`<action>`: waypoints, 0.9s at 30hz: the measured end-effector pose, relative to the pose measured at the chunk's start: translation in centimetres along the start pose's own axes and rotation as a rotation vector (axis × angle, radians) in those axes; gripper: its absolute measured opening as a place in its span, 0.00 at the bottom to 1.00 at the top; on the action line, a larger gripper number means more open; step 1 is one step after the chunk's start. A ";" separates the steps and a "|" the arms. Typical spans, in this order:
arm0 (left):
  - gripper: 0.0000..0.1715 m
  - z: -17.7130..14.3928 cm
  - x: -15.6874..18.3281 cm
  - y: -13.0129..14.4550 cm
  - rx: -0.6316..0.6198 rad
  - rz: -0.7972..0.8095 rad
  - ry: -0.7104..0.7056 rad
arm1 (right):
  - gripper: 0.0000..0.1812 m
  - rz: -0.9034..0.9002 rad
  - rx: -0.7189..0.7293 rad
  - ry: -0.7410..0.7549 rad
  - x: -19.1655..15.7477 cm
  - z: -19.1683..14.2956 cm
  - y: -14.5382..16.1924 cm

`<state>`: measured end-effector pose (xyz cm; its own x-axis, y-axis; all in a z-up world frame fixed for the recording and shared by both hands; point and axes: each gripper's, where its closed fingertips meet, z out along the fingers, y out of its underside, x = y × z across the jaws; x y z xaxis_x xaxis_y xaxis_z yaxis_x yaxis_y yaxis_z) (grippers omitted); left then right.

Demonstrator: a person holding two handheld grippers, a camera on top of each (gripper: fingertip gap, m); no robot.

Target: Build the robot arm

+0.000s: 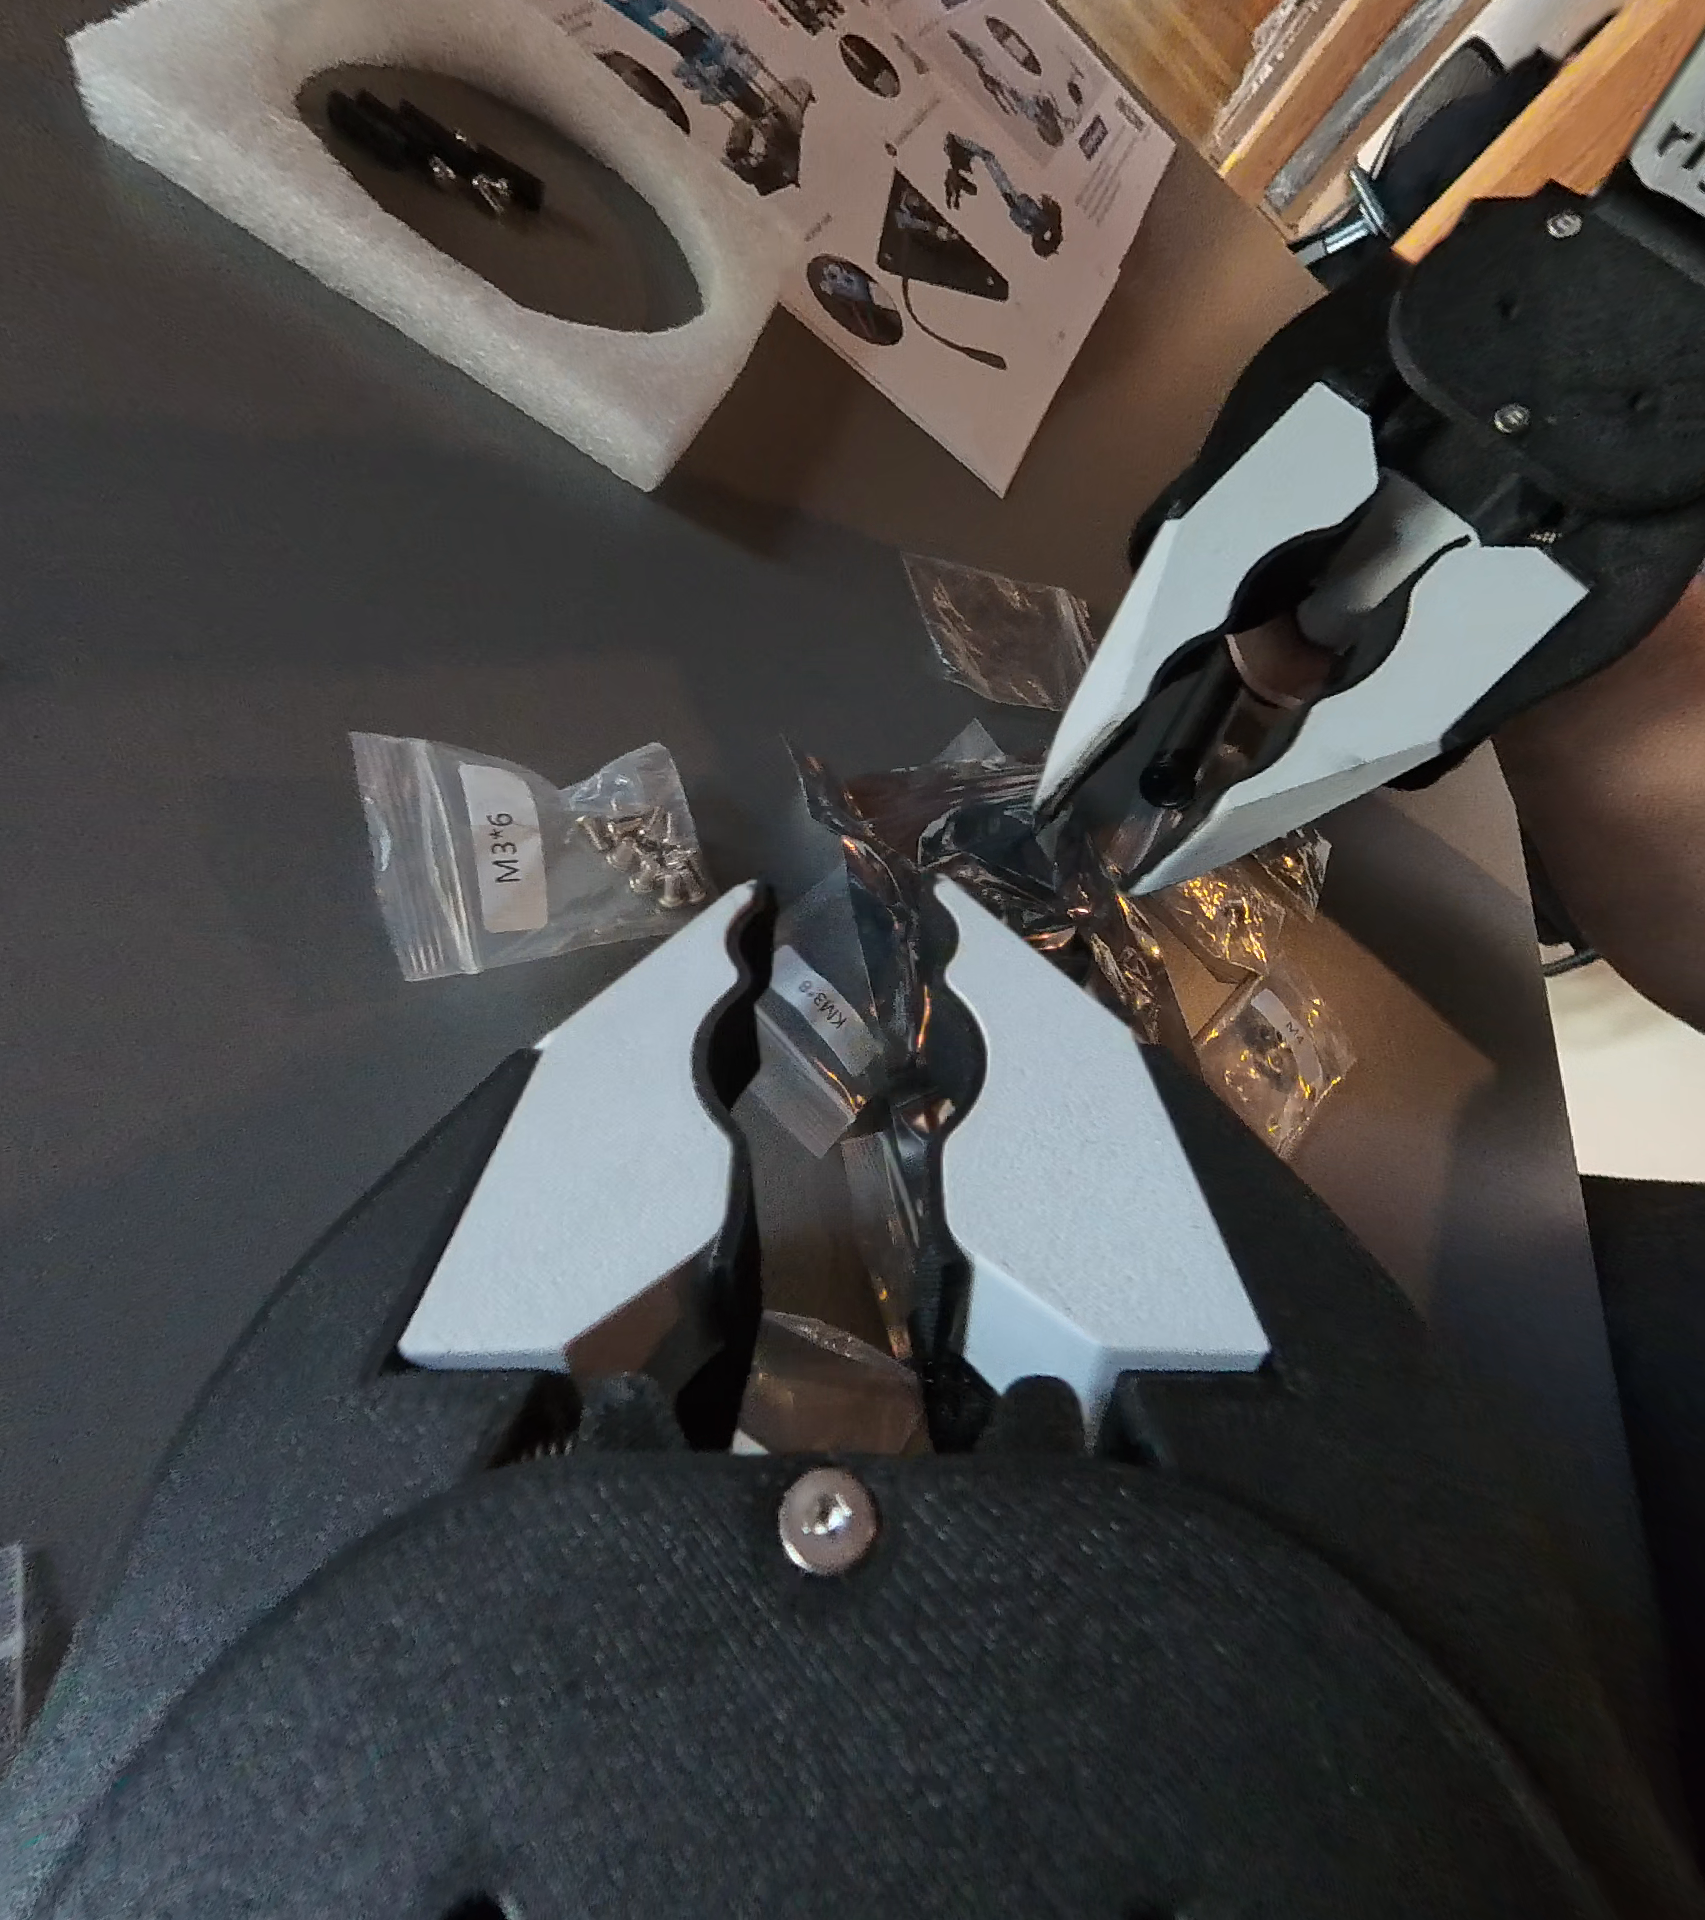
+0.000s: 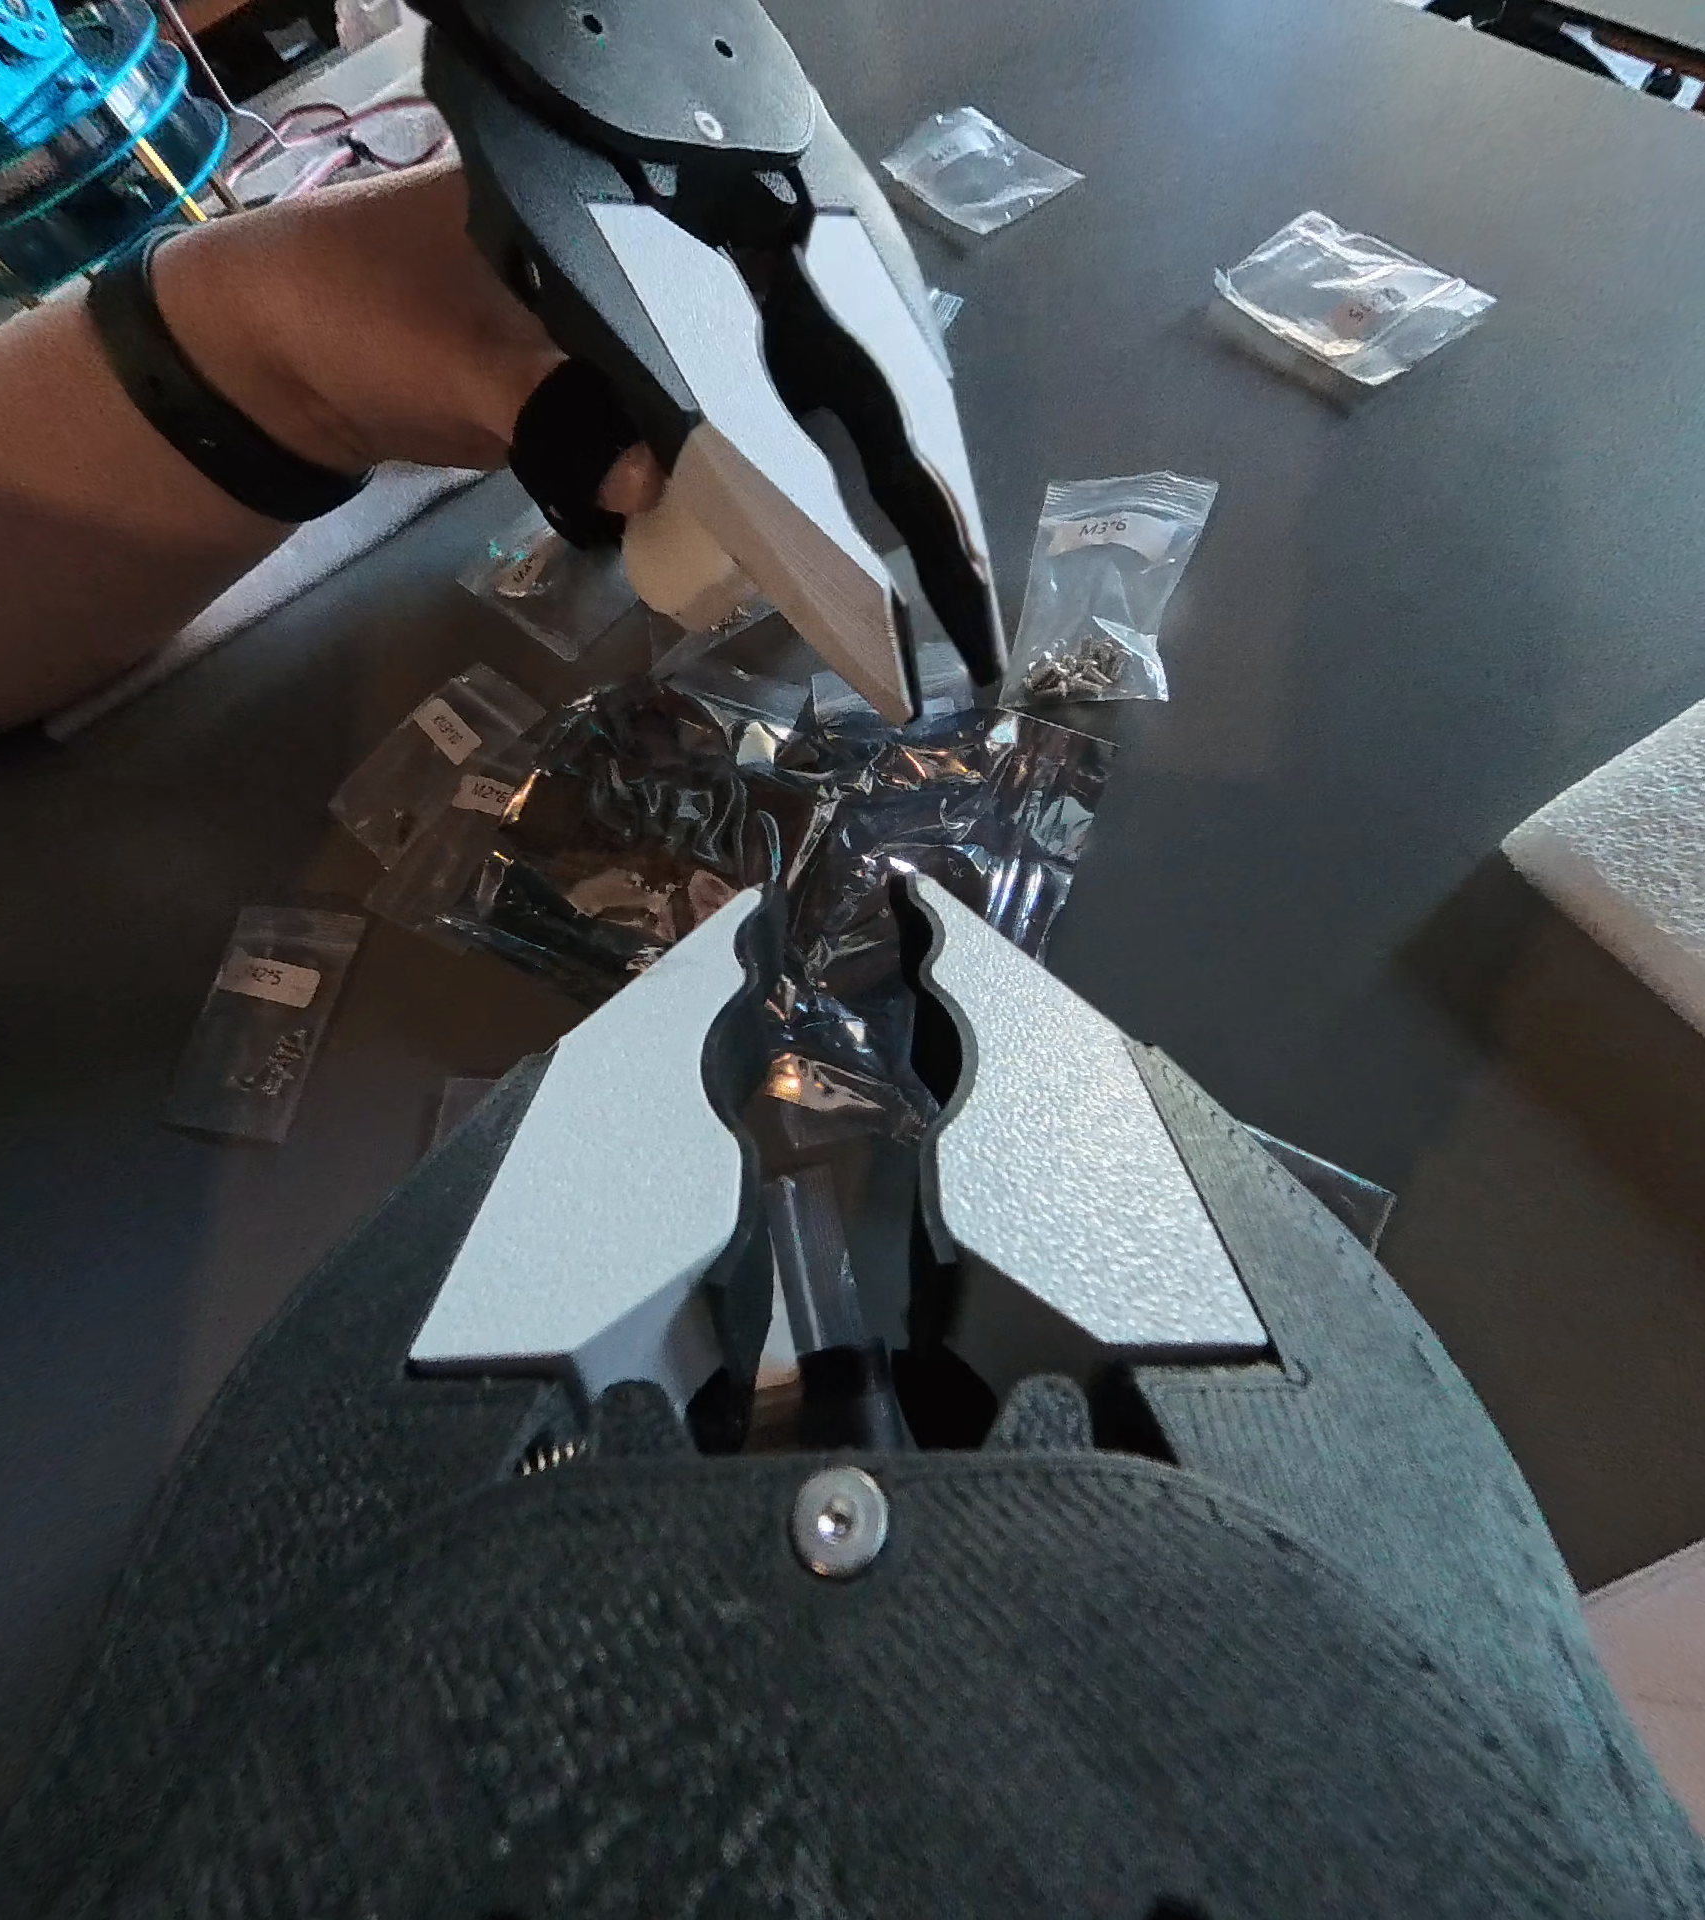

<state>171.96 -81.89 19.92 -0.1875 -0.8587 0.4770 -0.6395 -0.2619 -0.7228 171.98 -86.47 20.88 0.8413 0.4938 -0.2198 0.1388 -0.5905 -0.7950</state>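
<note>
A large crumpled clear plastic bag [image 1: 973,831] lies on the dark table among small bags of hardware. My left gripper [image 1: 846,885] is nearly closed around one raised end of it, and film and a labelled small bag show between its fingers. My right gripper [image 1: 1087,847] comes in from the upper right with its tips pinching the bag's other end. In the right wrist view my right gripper [image 2: 832,894] has gathered film between its fingers. The left gripper [image 2: 947,696] points down at the far edge of the bag [image 2: 682,821].
A zip bag of silver screws [image 1: 526,852] lies left of the big bag, also in the right wrist view [image 2: 1102,592]. A white foam block [image 1: 204,114] and an illustrated sheet [image 1: 952,208] sit behind. More small bags [image 2: 256,1018] [image 2: 1347,301] lie around. The table edge [image 1: 1544,1039] is at right. One gripper's finger ends stand about 5 cm off the other's. The white foam block [image 1: 204,114] is about equally far from each gripper, around 20 cm.
</note>
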 end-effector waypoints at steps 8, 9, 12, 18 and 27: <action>0.08 0.1 0.3 0.5 -0.021 -0.043 0.045 | 0.13 -0.011 0.012 0.002 -0.8 -0.2 0.2; 0.02 0.2 0.5 0.6 -0.028 -0.041 0.056 | 0.13 -0.021 0.007 0.011 -0.8 -0.2 0.3; 0.01 0.3 0.5 0.6 -0.033 -0.038 0.055 | 0.12 -0.059 -0.004 0.034 -0.8 0.0 0.7; 0.11 -0.5 -0.5 0.1 -0.001 -0.075 0.008 | 0.13 -0.060 0.036 0.068 -0.3 -0.7 0.6; 0.11 -0.6 -0.2 -0.7 -0.047 -0.101 0.006 | 0.12 -0.061 0.059 0.088 0.1 -2.6 -0.1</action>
<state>172.04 -81.26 20.61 -0.1246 -0.8263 0.5492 -0.6893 -0.3260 -0.6469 173.40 -88.07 22.45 0.8750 0.4686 -0.1213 0.1626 -0.5207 -0.8381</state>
